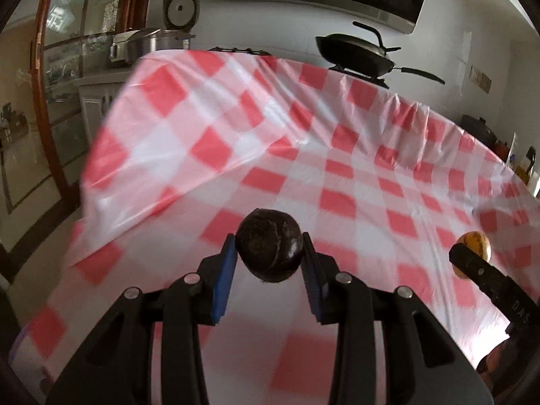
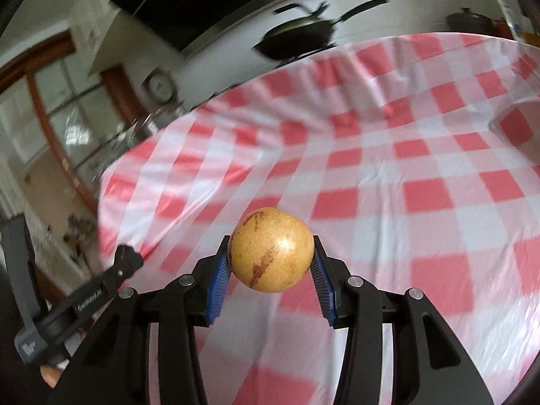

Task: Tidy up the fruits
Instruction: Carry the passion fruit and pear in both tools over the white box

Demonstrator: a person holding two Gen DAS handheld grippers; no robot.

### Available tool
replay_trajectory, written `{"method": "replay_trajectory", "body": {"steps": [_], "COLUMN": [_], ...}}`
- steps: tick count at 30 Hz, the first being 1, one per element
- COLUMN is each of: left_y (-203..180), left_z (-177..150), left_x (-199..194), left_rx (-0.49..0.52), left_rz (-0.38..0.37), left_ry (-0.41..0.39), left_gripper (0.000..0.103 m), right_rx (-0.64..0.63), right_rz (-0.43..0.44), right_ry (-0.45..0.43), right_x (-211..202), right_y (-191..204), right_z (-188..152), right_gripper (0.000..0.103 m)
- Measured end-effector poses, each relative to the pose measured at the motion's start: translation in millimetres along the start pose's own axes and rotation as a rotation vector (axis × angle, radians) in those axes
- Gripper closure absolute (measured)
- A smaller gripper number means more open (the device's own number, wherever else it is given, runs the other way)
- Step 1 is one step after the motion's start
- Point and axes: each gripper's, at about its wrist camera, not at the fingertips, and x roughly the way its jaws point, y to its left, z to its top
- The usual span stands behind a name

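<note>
Fruit in transit: your left gripper (image 1: 269, 253) clamped a dark fruit (image 1: 268, 245), right gripper (image 2: 271, 258) a yellow fruit (image 2: 272, 249); squeezing evenly mattered.

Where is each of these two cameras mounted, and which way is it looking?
Left wrist: on the left gripper, looking forward and down over its fingers and the dark fruit they clamp; the right gripper shows at right.
Right wrist: on the right gripper, looking over the yellow fruit it clamps; the left gripper shows at left.
Shared: checked tablecloth, black pan and the yellow fruit.
</note>
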Motion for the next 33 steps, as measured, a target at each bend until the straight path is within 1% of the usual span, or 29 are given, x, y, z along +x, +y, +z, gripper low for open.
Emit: {"method": "replay_trajectory", "body": {"steps": [9,16,19,25,29,33], "left_y": [58.3,96.9,114.9,156.1,188.1,212.6], "left_z": [-37.5,-60.4,-69.6,-102.4,-131.3,-154.0], "left_x": [-38.5,-67.9,-80.7,-101.0,-107.4,-109.1], "left_rx": [0.003,-0.025,-0.039,-0.078,-0.141,-0.178], "left_rz": [0.095,0.158,0.197,0.27,0.318,0.374], "left_ry": [0.038,0.035,0.035,0.075,0.123,0.158], "left_gripper": [0.065,0.065,0.065,0.065,0.065,0.065], "right_rx": [-0.181,-0.314,-0.376,-0.549,-0.671,-0.789], "right_rz": [0.08,0.15,0.182,0.278,0.361,0.453], "right_ry": [0.089,0.153,0.18,0.251,0.299,0.359], "right_x": [-3.4,-0.5,0.7,-1.1,-5.0,-9.4], "right_y": [70.7,122.1,143.9,194.2,228.4,258.1], "right_z": [-32.0,-61.7,-75.3,-116.7,-147.1,-179.6], "right_gripper": [0.058,0.058,0.058,0.058,0.058,0.058]}}
